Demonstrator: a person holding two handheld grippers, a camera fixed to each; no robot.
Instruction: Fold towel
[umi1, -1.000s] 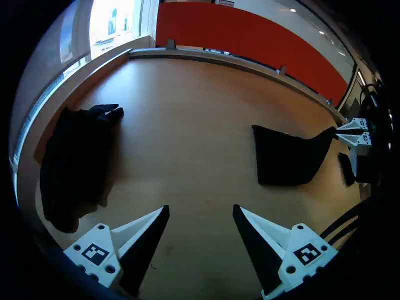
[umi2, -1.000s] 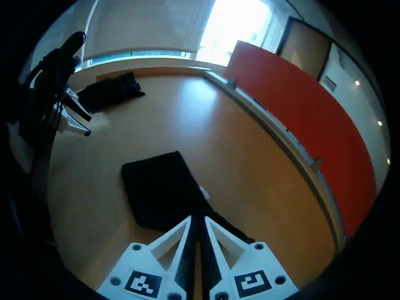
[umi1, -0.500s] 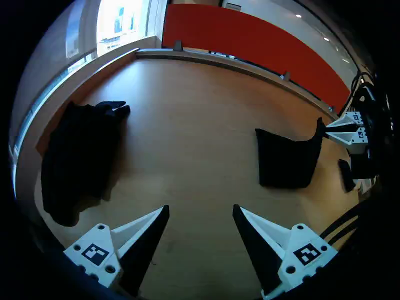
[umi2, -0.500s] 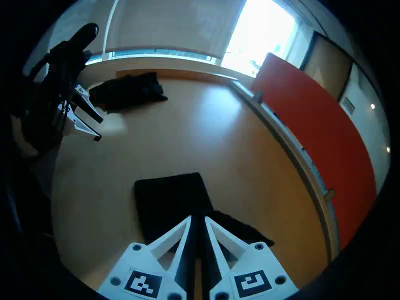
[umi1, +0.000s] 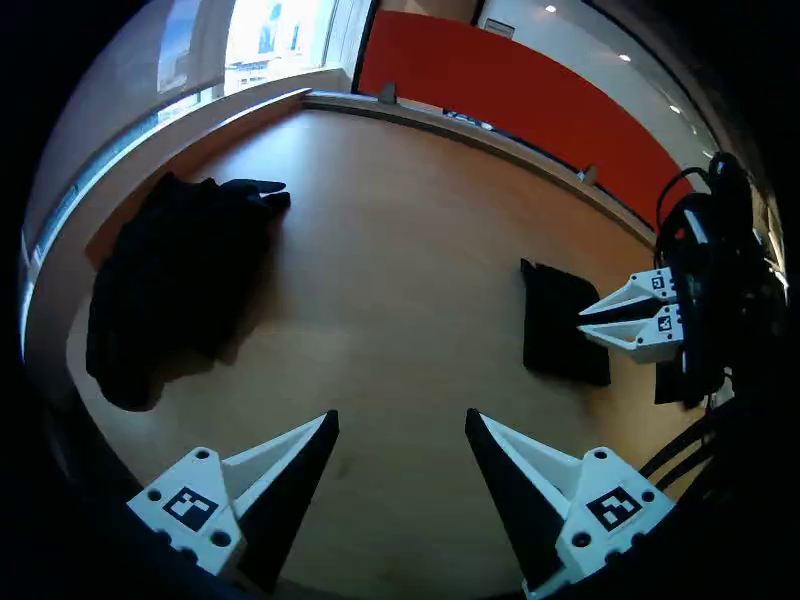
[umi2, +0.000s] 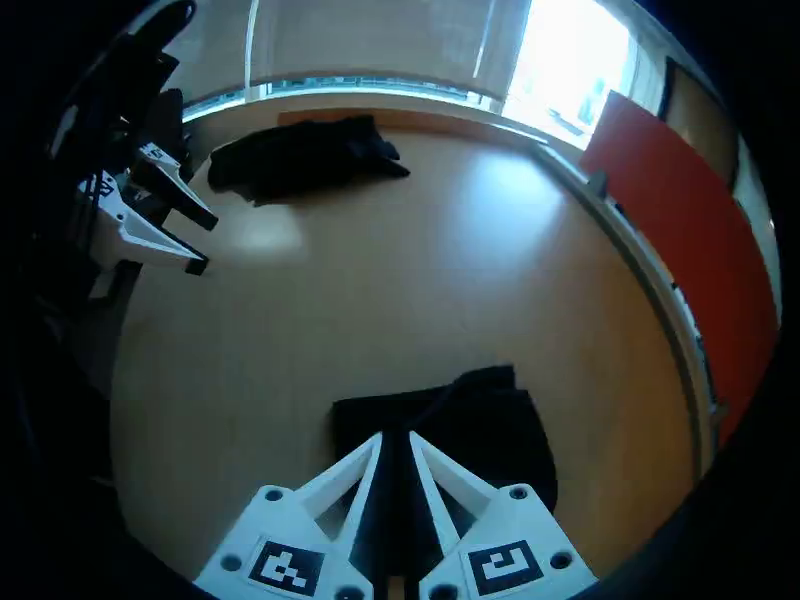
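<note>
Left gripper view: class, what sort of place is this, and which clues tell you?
Probably an office or meeting room: a large wooden table, a red partition panel along its far edge, and a big bright window beside it.

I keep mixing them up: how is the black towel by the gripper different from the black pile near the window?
The towel lies flat and neat; the pile is rumpled. The towel looks smaller than the pile. The right gripper pinches the towel; nothing touches the pile. Both are black and lie on the wooden table.
</note>
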